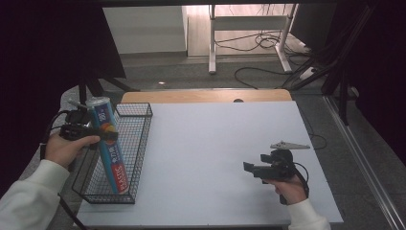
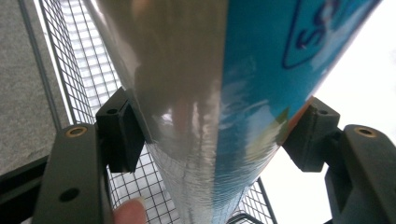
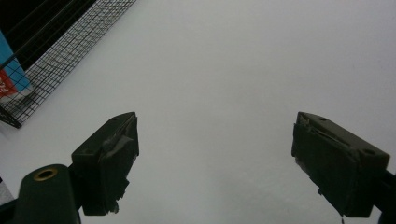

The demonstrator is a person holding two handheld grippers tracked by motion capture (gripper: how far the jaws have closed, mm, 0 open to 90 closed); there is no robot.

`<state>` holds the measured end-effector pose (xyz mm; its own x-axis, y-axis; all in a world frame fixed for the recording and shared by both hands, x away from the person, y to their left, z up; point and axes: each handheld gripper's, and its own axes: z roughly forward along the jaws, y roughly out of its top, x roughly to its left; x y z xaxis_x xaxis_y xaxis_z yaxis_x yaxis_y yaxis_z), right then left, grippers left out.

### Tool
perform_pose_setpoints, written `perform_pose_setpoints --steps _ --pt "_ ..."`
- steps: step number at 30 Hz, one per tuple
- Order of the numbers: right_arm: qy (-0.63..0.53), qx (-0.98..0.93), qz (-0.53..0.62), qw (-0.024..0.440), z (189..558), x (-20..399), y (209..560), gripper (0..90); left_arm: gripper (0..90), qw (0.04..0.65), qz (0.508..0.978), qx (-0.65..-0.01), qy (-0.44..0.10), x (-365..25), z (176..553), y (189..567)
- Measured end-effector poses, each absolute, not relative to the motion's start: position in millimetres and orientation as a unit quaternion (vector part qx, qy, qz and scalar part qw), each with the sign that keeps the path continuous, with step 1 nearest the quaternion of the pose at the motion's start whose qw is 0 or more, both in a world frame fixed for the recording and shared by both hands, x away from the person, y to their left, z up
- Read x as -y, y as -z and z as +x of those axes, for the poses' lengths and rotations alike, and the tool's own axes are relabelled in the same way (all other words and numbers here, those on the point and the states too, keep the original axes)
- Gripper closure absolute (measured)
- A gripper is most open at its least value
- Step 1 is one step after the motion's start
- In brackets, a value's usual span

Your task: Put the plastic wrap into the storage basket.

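A long blue and silver roll in plastic wrap (image 1: pixel 109 143) stands tilted in the black wire basket (image 1: pixel 139 143) at the table's left, its lower end on the basket floor. My left gripper (image 1: pixel 98 134) is shut on the roll near its upper part. In the left gripper view both pads press the roll (image 2: pixel 205 107) from either side, and a fingertip shows at the bottom. My right gripper (image 1: pixel 249 168) hovers over the white table (image 1: pixel 215 139) at the right front, open with nothing between its jaws. The right gripper view shows the basket (image 3: pixel 56 60) and the roll (image 3: pixel 11 77) far left.
A grey three-cornered plate (image 1: pixel 289 144) sits on top of the right gripper. Behind the table stand a wooden edge (image 1: pixel 206 96), a white frame's legs (image 1: pixel 213 43) and cables on the floor (image 1: pixel 268 43). Dark curtains hang at both sides.
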<state>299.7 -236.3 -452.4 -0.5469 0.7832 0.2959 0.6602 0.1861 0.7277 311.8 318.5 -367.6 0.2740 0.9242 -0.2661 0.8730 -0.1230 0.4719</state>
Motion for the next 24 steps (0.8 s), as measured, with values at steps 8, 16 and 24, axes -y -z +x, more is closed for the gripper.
perform_pose_setpoints --steps 8,16,24 --pt "-0.431 -0.766 0.472 0.072 300.2 236.9 452.6 15.2 32.0 0.288 0.736 -0.611 -0.047 -319.5 320.4 374.4" --pt "-0.431 -0.766 0.471 0.074 300.2 236.9 452.6 15.2 31.9 0.287 0.710 -0.640 -0.060 -309.3 351.7 396.9" --pt "-0.432 -0.767 0.469 0.077 300.1 237.7 453.3 15.2 31.8 0.261 0.693 -0.669 -0.063 -295.2 387.6 425.5"
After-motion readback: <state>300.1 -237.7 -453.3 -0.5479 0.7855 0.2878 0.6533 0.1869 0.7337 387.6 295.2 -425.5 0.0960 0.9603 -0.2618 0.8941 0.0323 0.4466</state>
